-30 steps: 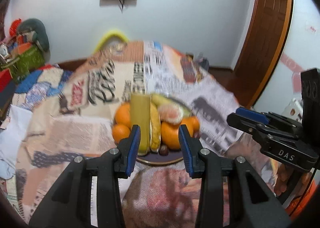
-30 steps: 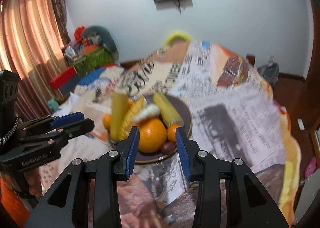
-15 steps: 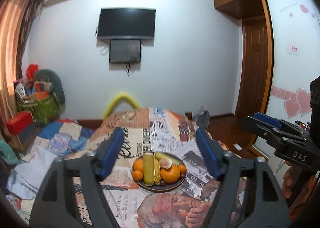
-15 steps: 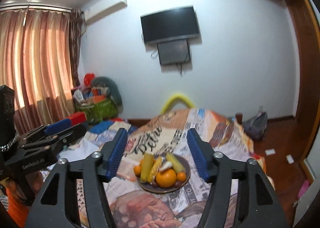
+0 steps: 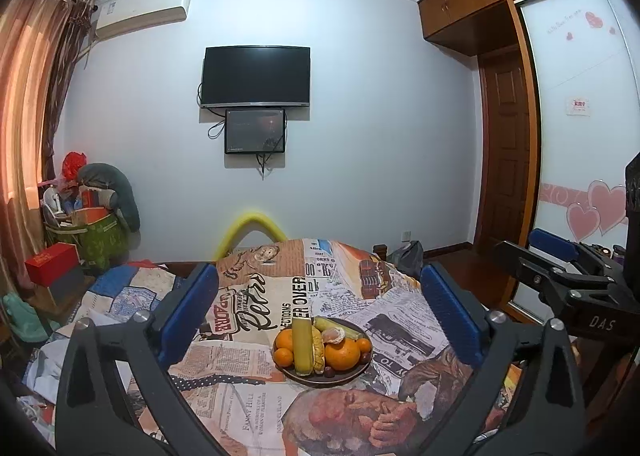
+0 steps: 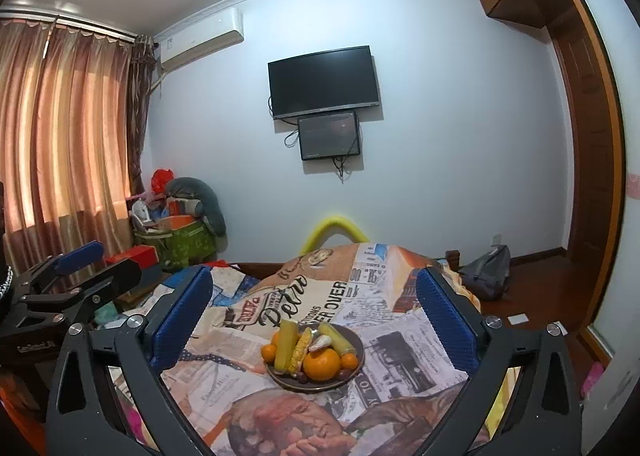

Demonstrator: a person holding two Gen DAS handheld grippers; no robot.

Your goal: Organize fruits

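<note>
Two grippers' jaws opening, empty, fruit plate [image 5: 362, 366] beyond

This is a bedroom in a home. A bed [image 5: 248, 384] covered by a newspaper-print blanket [image 5: 348, 296] fills the foreground. On the pale far wall hangs a dark television [image 5: 256, 76] with a smaller screen [image 5: 255, 131] beneath it, and an air conditioner [image 5: 142, 14] sits near the ceiling. Long pinkish curtains [image 6: 60, 128] cover a window on the left. A wooden door [image 5: 506, 152], overhead cabinets [image 5: 472, 4] and a sliding wardrobe panel with heart decals [image 5: 592, 208] line the right side. Household clutter is piled in the corner [image 5: 92, 212].
</note>
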